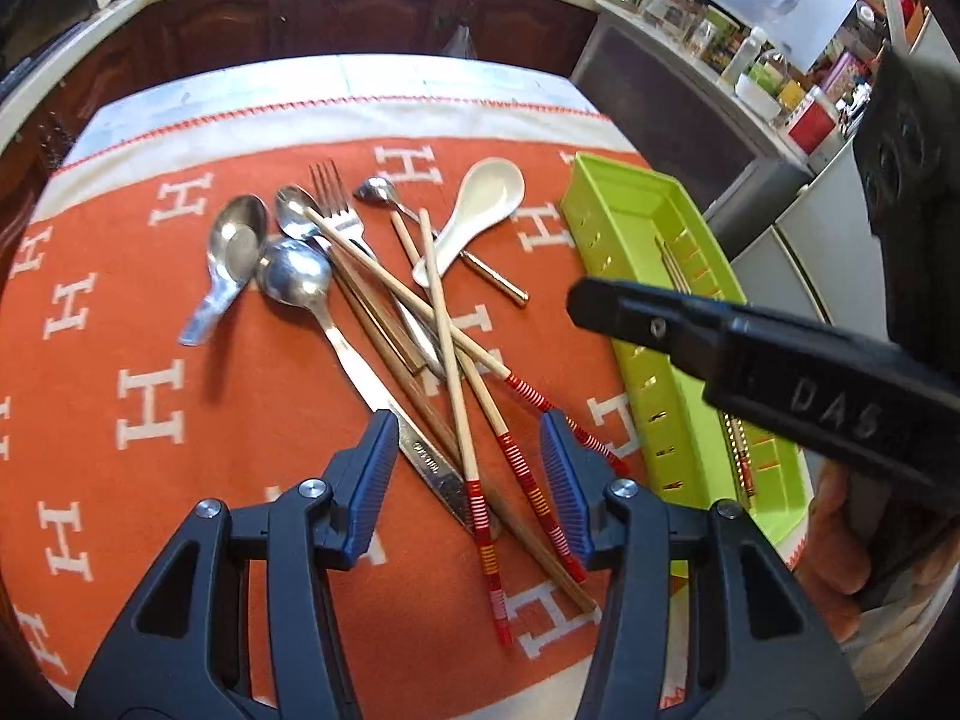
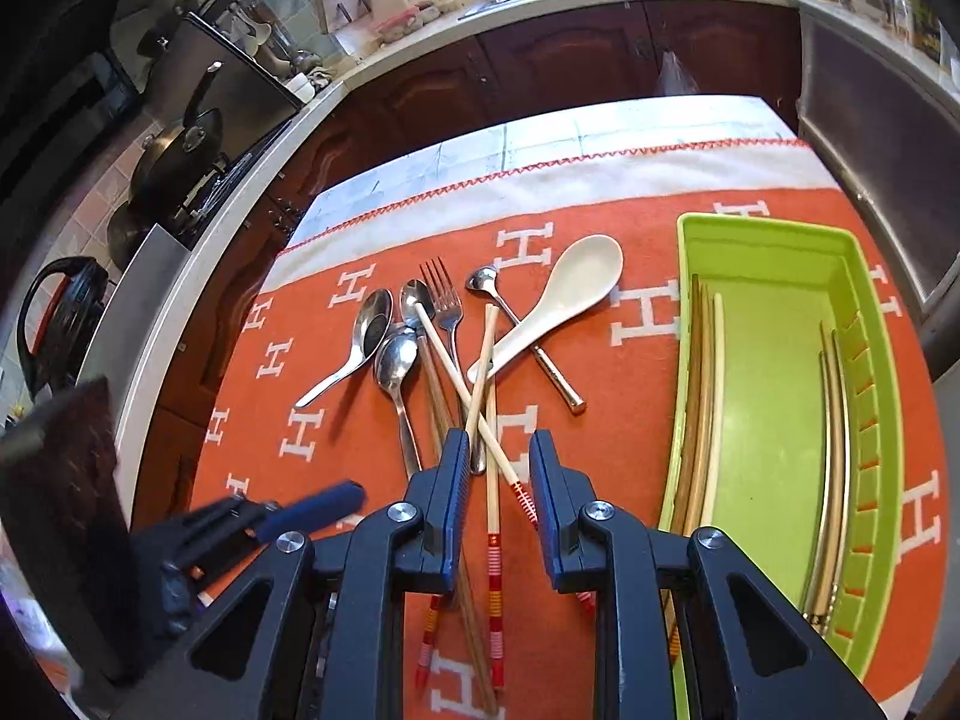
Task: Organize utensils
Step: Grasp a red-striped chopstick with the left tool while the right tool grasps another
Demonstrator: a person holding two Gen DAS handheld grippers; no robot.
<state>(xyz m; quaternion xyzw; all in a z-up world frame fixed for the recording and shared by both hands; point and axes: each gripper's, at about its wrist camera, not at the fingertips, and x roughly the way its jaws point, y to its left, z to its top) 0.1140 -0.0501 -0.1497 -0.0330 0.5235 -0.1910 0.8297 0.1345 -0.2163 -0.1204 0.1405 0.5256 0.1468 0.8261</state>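
Observation:
A pile of utensils lies on an orange cloth [image 1: 180, 360]: several metal spoons [image 1: 294, 276], a fork [image 1: 336, 198], a white ceramic spoon [image 1: 474, 204] and crossed wooden chopsticks [image 1: 450, 354] with red-striped ends. My left gripper [image 1: 468, 450] is open and empty, low over the chopstick ends and a spoon handle. My right gripper [image 2: 498, 468] is open and empty, also over the chopsticks [image 2: 492, 420]; it shows in the left wrist view [image 1: 600, 306] above the green tray [image 1: 636, 222]. The tray [image 2: 774, 396] holds several chopsticks along both long sides.
The table's far edge has a white cloth border [image 2: 600, 174]. Dark wooden cabinets [image 2: 540, 66] and a cluttered counter stand behind. A stove with pots [image 2: 174, 162] is at the left. A metal appliance [image 2: 870, 120] stands at the right.

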